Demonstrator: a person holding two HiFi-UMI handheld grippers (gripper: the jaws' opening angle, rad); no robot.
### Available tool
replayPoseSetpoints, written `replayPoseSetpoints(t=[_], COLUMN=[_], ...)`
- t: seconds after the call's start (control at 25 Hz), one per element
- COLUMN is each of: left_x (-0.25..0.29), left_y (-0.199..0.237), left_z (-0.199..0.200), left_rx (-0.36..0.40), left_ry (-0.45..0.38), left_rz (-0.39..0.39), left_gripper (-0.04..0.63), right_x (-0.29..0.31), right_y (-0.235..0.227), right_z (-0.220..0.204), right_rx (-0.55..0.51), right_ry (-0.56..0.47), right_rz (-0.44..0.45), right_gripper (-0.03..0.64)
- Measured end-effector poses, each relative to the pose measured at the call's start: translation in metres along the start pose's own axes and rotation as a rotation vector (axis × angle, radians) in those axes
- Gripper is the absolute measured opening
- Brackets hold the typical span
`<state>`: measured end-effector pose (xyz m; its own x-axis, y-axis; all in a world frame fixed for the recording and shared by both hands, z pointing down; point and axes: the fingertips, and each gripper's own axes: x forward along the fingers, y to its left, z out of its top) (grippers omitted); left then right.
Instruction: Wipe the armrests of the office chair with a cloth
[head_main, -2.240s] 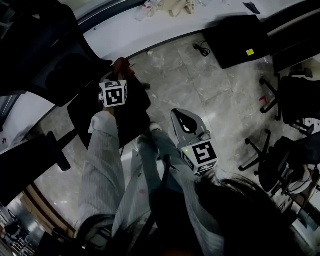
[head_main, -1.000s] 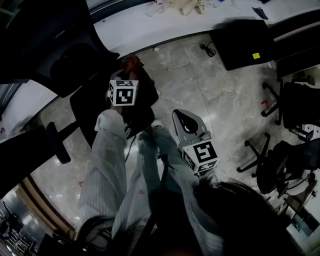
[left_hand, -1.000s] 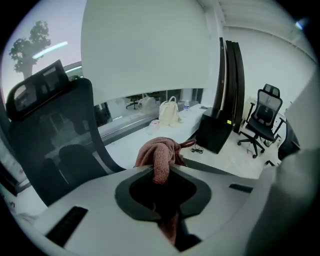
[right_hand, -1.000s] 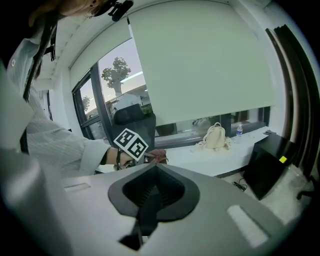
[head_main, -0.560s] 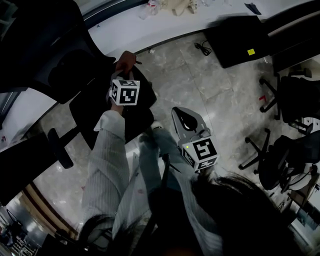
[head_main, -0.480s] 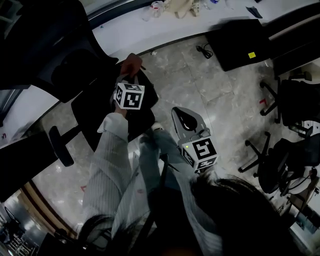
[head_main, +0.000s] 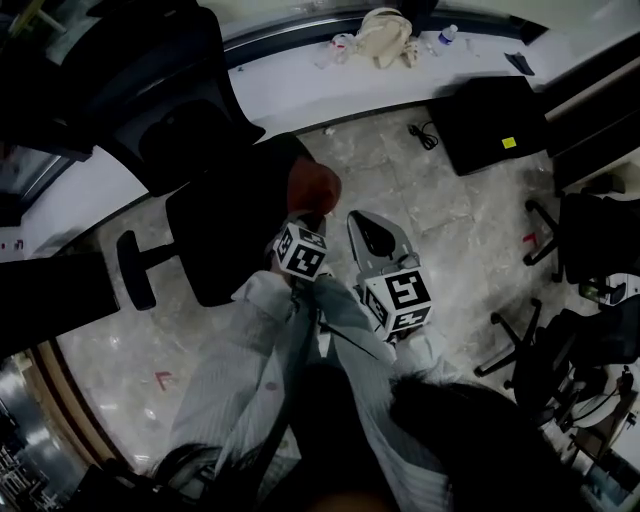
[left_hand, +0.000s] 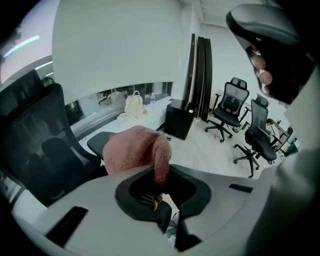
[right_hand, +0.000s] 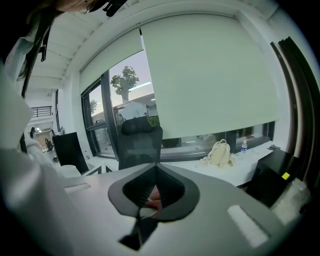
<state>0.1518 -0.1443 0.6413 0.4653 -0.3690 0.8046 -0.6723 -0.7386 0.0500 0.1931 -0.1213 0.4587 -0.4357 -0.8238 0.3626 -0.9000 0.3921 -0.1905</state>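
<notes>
Pink terry cloth (left_hand: 135, 152) is riding clamped in your left claw (left_hand: 159, 197); right claw (right_hand: 150, 202) is sitting clenched, empty. Black padded armrest (head_main: 135, 270) is lying well left, nearer your left claw.

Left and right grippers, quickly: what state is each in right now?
Left gripper: shut on the pink cloth.
Right gripper: shut, with nothing clearly held.

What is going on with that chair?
A person holds a hand-held gripper in each hand. The left hand-held gripper is clamped on a pink cloth, close by the black office chair. The right hand-held gripper is shut and empty. The cloth is away from the armrest in view.
</notes>
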Motion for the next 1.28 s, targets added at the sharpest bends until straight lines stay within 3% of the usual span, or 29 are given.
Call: replayPoseSetpoints(t=[0.12,0.24,0.36,0.52,0.64,0.76,0.88,1.0,1.12,1.28], left_x=[-0.010,-0.042,-0.104,-0.212,-0.284,-0.335,-0.367,-0.390,-0.402,-0.408], left_y=[0.005,0.024,0.039,0.045,0.053,0.058,0.056,0.052,0.046,0.038], left_z=[-0.002,0.019,0.049,0.084,0.087,0.081,0.074,0.066,0.060,0.058], left_rx=[-0.045,-0.089,-0.131,-0.094,-0.045,-0.048,-0.025,0.021,0.049,0.130], left_ry=[-0.037,-0.161,-0.294,-0.424,-0.415,-0.397,-0.365,-0.309,-0.273,-0.211], left_rz=[0.027,0.083,0.105,0.067,0.107,0.152,0.179,0.224,0.254,0.285], left_gripper=[0.032,0.032,0.032,0.032,0.032,0.032,0.032,0.032,0.032,0.032], right_x=[-0.002,-0.008,-0.019,-0.033,-0.043,-0.048,-0.051,-0.057,-0.058,-0.044], right_y=[0.006,0.010,0.016,0.040,0.070,0.106,0.156,0.207,0.241,0.260], right_z=[0.005,0.013,0.035,0.084,0.118,0.135,0.135,0.133,0.128,0.118], right_rx=[-0.013,-0.033,-0.046,-0.076,-0.115,-0.147,-0.216,-0.346,-0.483,-0.624], right_ry=[-0.008,-0.024,-0.071,-0.167,-0.243,-0.275,-0.238,-0.199,-0.169,-0.107], right_rz=[0.003,0.012,0.025,0.088,0.163,0.258,0.448,0.586,0.616,0.582], right_gripper=[0.002,0.002,0.002,0.002,0.002,0.002,0.003,0.069,0.197,0.233])
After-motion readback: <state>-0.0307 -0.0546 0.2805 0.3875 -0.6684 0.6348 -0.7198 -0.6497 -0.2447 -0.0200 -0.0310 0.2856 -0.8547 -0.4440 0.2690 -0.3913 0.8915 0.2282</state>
